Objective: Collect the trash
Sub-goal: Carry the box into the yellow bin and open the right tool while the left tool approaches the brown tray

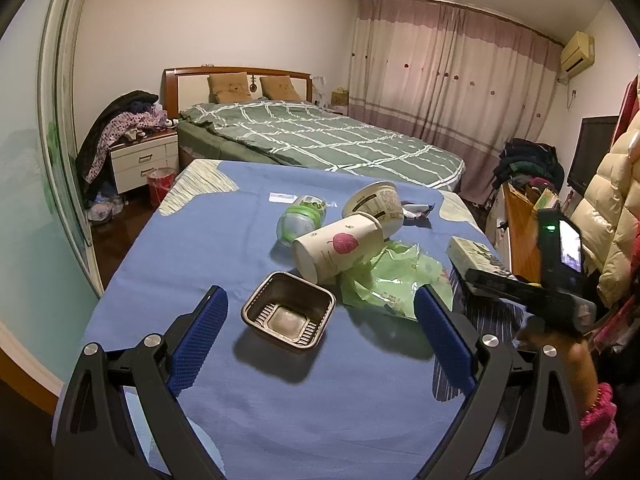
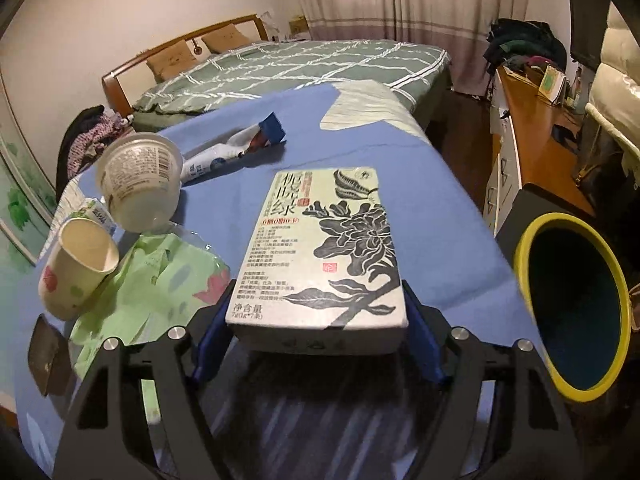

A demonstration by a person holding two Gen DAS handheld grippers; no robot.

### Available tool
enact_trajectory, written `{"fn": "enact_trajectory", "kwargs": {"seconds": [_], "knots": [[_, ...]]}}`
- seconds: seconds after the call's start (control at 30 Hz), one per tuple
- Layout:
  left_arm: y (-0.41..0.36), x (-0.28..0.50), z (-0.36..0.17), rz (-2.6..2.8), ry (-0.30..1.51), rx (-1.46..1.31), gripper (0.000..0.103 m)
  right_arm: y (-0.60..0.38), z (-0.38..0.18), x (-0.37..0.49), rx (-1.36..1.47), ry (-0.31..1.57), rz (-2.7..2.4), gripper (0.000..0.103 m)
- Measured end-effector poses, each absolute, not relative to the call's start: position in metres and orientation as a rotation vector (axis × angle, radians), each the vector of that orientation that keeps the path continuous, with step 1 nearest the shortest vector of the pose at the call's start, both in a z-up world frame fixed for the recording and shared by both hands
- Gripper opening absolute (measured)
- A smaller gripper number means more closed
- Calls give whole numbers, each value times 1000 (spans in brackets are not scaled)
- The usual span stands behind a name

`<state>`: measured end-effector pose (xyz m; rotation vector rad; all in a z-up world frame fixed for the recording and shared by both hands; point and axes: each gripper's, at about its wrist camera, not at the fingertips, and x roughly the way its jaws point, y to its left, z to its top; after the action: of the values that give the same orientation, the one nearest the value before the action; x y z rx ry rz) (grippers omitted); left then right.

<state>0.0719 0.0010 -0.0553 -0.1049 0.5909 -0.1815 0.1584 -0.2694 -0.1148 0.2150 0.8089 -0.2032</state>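
Observation:
My right gripper (image 2: 318, 326) is shut on a flat tea box (image 2: 320, 248) with a black flower print, held just above the blue cloth. It also shows in the left wrist view (image 1: 474, 254). My left gripper (image 1: 320, 328) is open and empty, its blue pads either side of a brown plastic tray (image 1: 288, 310). Beyond lie a tipped paper cup (image 1: 338, 250) with a pink leaf, a white yogurt tub (image 1: 376, 204), a green-capped bottle (image 1: 302, 220), a green plastic bag (image 1: 392, 280) and a wrapper (image 2: 236, 146). A yellow-rimmed bin (image 2: 576, 308) stands at the right.
The blue-covered table (image 1: 192, 240) stands at the foot of a green checked bed (image 1: 320, 136). A wooden dresser (image 2: 532, 136) with clutter runs along the right. A white nightstand (image 1: 144, 158) and a red bucket (image 1: 160, 186) are at the far left.

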Motion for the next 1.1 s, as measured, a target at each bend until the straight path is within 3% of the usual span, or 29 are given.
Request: {"fn": "enact_trajectory", "kwargs": {"seconds": [0.7, 1.1], "knots": [[-37, 80, -57, -220, 609, -39, 93, -359, -81, 71, 311, 665, -294, 71], [-50, 88, -63, -221, 637, -16, 93, -440, -103, 46, 395, 680, -499, 71]]}}
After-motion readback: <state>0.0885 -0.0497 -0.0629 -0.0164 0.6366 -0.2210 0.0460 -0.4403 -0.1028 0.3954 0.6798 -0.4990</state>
